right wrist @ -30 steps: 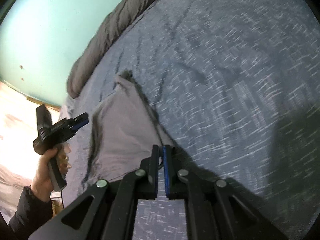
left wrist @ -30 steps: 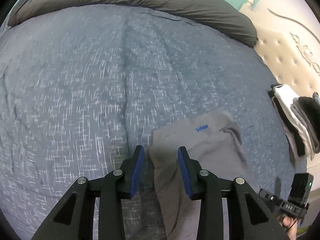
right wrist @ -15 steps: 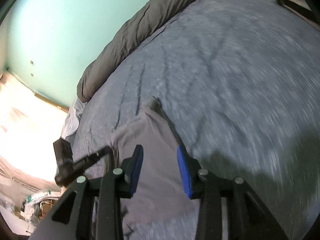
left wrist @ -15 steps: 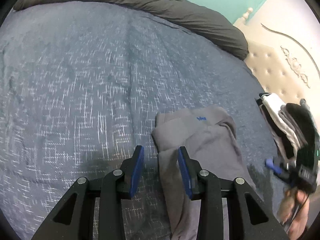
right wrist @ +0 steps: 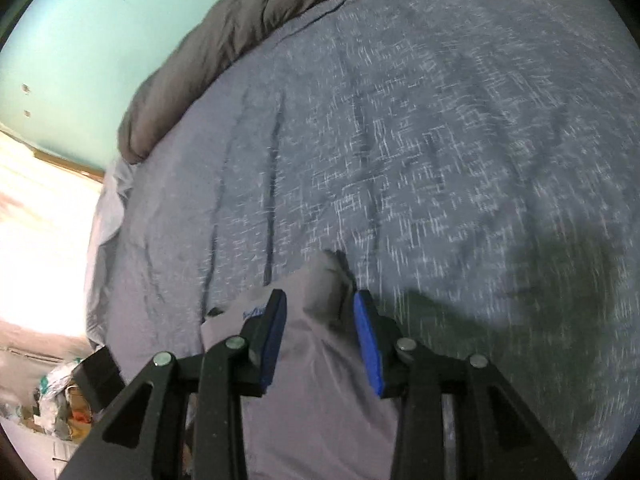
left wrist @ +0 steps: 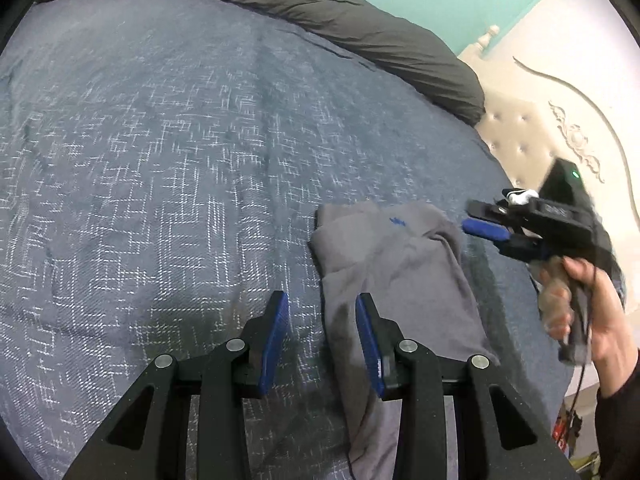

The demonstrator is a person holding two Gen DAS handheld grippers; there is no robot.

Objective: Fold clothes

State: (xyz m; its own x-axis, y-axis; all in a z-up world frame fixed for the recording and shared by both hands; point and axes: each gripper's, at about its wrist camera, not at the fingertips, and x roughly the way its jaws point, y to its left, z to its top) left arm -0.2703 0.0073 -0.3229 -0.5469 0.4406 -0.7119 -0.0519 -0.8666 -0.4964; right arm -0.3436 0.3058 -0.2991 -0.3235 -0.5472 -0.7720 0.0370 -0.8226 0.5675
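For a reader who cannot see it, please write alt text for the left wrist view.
The open left gripper hovers over a grey garment lying partly folded on a blue patterned bedspread. To the right, a hand holds the right gripper near the garment's far corner, with a dark grey duvet bunched behind.

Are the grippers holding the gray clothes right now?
No. The left gripper and right gripper are both open over the gray garment, holding nothing.
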